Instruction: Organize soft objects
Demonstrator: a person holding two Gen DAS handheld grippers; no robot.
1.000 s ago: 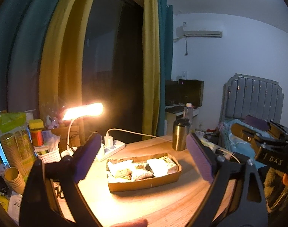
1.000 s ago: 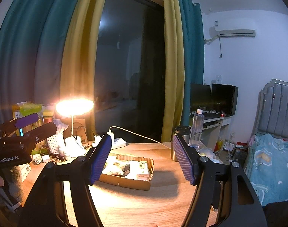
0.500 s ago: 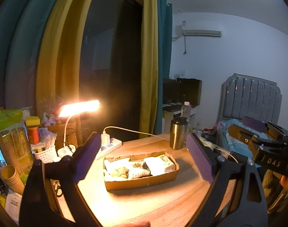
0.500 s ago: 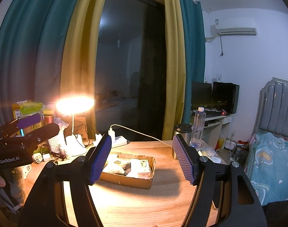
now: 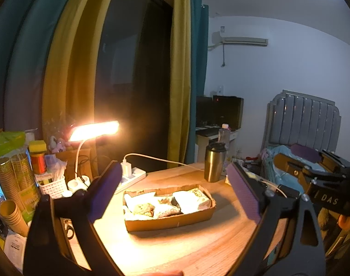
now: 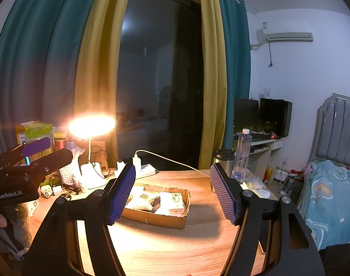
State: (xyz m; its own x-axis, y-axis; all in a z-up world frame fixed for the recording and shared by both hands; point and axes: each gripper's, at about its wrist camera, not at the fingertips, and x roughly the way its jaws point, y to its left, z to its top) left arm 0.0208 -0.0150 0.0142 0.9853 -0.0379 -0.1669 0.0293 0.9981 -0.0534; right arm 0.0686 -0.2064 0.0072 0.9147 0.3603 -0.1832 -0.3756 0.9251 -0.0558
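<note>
Left wrist view: left gripper (image 5: pixel 175 192) held level above the wooden table (image 5: pixel 197 248), jaws spread wide, empty. Cardboard tray (image 5: pixel 170 220) of soft packets (image 5: pixel 191 199) sits mid-table, framed between the pads.

Right wrist view: right gripper (image 6: pixel 172 193) likewise raised, released, empty; tray (image 6: pixel 158 218) ahead beneath the left pad (image 6: pixel 122 194); desk lamp (image 6: pixel 92 126) lit behind.

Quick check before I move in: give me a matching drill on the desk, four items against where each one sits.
Items:
1. cardboard tray
2. steel tumbler
3. desk lamp
4. power strip

Places:
A. back left, lit, by the clutter
B. middle of the table, holding soft packets
C. back right, near the table edge
D. just behind the tray, charger plugged in

Pairs: 1-B, 2-C, 3-A, 4-D
</note>
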